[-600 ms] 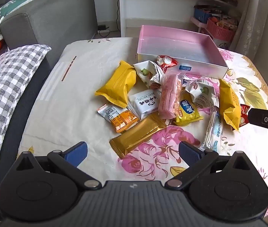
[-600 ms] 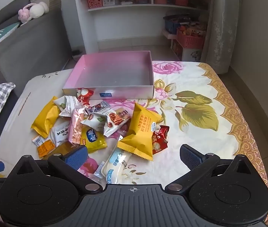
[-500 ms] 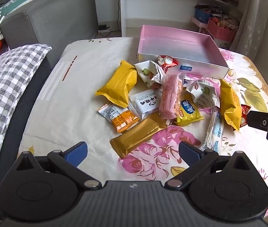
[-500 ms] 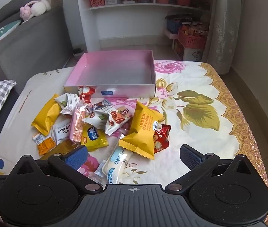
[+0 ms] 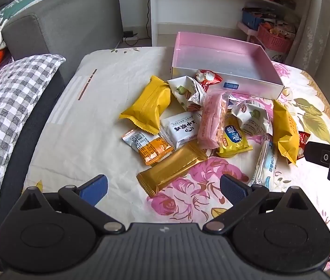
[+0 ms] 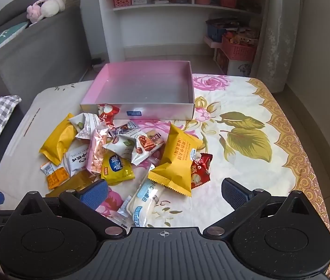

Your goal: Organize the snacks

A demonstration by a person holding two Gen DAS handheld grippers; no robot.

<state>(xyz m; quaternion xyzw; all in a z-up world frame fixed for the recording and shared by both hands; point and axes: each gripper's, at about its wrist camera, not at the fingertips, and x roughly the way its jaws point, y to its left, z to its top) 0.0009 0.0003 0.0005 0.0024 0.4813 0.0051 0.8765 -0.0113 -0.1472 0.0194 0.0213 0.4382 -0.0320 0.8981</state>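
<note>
Two grippers: both hanging over the bed, angled down at the snack pile, nothing in either one.
Left gripper: jaws spread wide apart, blue pads bare, parked just short of the gold bar's near end.
Checked pillow: off at the left edge of the bed, well apart from the snacks.
Yellow pillow pack: leftmost of the pile in the left wrist view, lying flat on the plain cream part of the sheet.
Orange-and-silver sachet: just below that yellow pack, touching the white packet beside it.
Gold bar: long wrapper lying diagonal, nearest snack to the left gripper.
Pink wafer pack: middle of the heap, on top of its neighbours.
Pink box: open top, sits at the far side of the sheet right behind the pile; a red candy wrapper leans on its front wall.
Big yellow pack: right side of the heap, partly covering a red packet.
Right gripper: also fully released, the white-and-blue bar lies between its fingers, untouched.
Floral sheet: bare to the right of the pile.
</note>
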